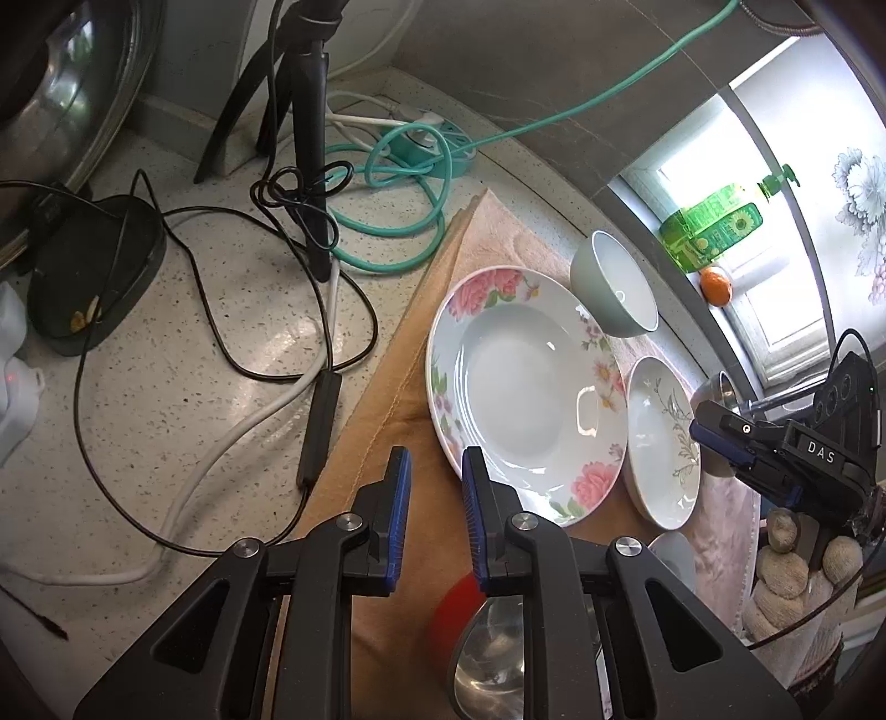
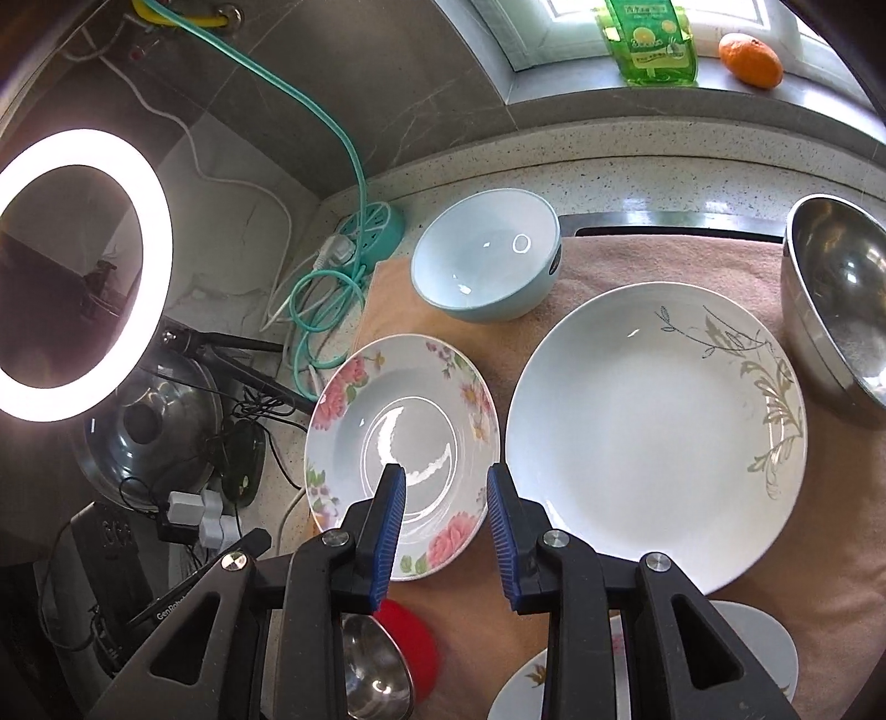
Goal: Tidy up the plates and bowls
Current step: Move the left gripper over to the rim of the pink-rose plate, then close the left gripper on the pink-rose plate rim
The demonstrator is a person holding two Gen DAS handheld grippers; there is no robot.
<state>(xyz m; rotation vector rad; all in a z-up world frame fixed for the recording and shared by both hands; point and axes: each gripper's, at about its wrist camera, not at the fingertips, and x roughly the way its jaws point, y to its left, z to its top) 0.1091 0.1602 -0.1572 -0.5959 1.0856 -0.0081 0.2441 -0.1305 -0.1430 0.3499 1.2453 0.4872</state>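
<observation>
Two plates lie side by side on a pinkish cloth (image 2: 609, 260): a rose-patterned plate (image 1: 526, 393) (image 2: 398, 443) and a bigger white plate with a grey leaf sprig (image 1: 662, 443) (image 2: 653, 437). A pale blue bowl (image 1: 614, 288) (image 2: 487, 260) stands behind them, and a steel bowl (image 2: 836, 315) sits at the far right. My left gripper (image 1: 436, 471) hovers at the rose plate's near-left rim, its jaws a narrow gap apart and empty. My right gripper (image 2: 446, 473) (image 1: 714, 440) hangs over the rose plate's right rim, open and empty.
Under the grippers lie a small steel bowl (image 2: 376, 670), something red (image 2: 410, 637) and another white plate (image 2: 736, 664). Left of the cloth are black cables (image 1: 221, 343), a teal hose (image 1: 387, 238), a tripod (image 1: 310, 138), a ring light (image 2: 83, 277) and a pot lid (image 2: 149, 432). A green bottle (image 2: 648, 44) and an orange (image 2: 750, 52) sit on the sill.
</observation>
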